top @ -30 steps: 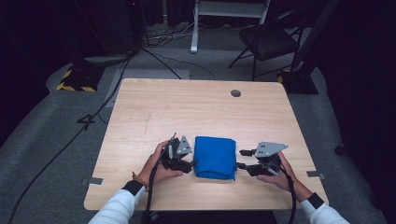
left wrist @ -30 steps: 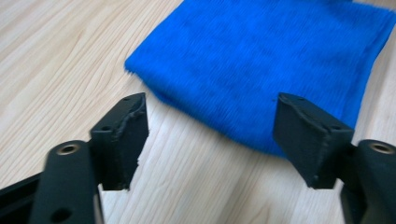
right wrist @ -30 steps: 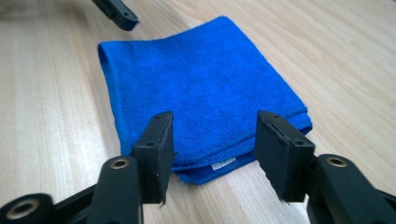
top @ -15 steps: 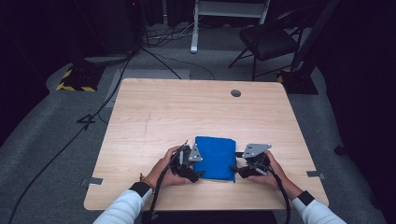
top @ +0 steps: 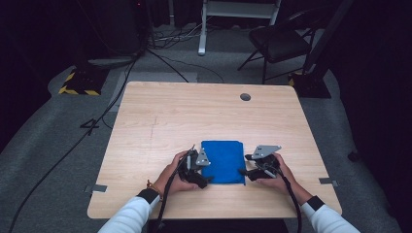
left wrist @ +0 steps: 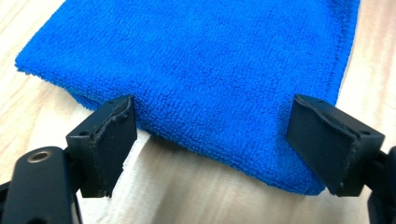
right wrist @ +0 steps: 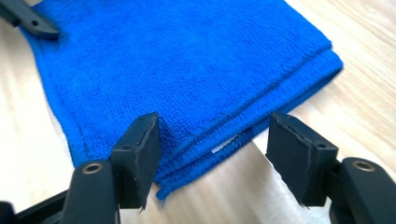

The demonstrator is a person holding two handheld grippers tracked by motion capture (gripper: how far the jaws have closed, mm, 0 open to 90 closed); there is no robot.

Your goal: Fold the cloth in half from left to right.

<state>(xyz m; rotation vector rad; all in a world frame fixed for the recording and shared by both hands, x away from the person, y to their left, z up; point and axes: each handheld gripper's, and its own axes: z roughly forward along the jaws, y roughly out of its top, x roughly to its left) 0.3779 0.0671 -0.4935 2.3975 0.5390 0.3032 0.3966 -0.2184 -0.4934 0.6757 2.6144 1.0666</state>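
A folded blue cloth (top: 222, 160) lies flat on the wooden table (top: 194, 116), near its front edge. My left gripper (top: 206, 180) sits at the cloth's near left corner. In the left gripper view its jaws (left wrist: 212, 112) stand open, having just been opening, with the cloth (left wrist: 210, 65) edge between them and untouched. My right gripper (top: 244, 172) is at the near right corner. Its jaws (right wrist: 215, 135) have also just been opening and stand open around the layered edge of the cloth (right wrist: 187, 60). One left gripper finger (right wrist: 28, 21) rests at the cloth's far corner.
A round cable hole (top: 245, 97) sits at the table's back right. Grey tape marks (top: 97, 188) lie near both front corners. A chair (top: 282, 41) and floor cables (top: 165, 58) are beyond the table. Bare wood stretches behind and left of the cloth.
Both hands have come down and toward the table's front edge, to the cloth's near corners. Both pairs of jaws have spread wider. The cloth lies flatter than before.
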